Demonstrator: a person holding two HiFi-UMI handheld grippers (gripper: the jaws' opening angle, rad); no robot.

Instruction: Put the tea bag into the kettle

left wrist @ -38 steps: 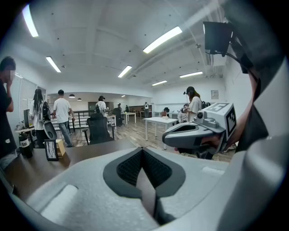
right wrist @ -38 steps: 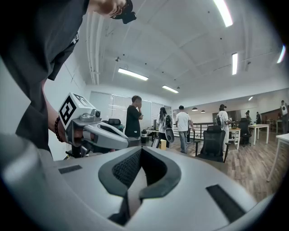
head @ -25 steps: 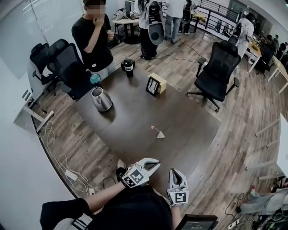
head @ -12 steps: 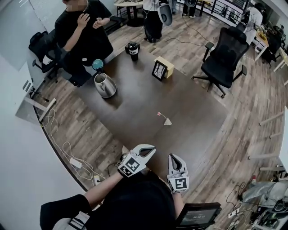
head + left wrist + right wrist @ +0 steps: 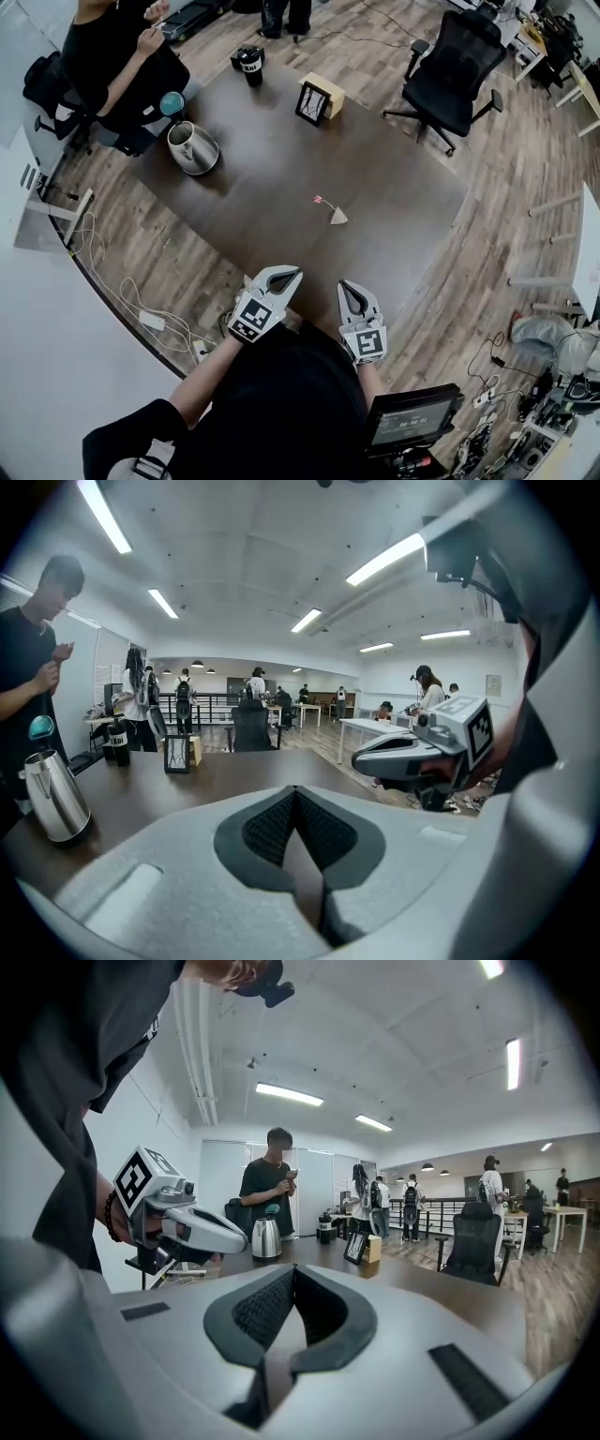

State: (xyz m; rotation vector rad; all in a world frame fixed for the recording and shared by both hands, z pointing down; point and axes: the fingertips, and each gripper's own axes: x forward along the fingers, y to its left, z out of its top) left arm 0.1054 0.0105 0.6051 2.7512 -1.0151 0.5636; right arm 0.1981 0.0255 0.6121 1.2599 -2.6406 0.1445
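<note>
1. Head view shows the tea bag (image 5: 337,217) lying on the dark table (image 5: 262,178). Its pink tag (image 5: 319,199) sits just beside it on a short string, and nothing touches it.
2. On the person's side of the tea bag, both tools hover at the table's near edge, apart from it. The right gripper (image 5: 351,288) has its jaws pressed together with nothing between them. The left gripper (image 5: 284,275), just beside it, also has its tips meeting and holds nothing.
3. Well apart from the tea bag, toward the far left corner, stands the steel kettle (image 5: 192,147). Whether its mouth is uncovered cannot be told.
4. The step in hand looks like the approach, before any pick-up.
5. The next move would call for spreading one pair of jaws and reaching forward to the tea bag. The tea bag or its tag would need a light pinch, since it is small and lies low.
</note>
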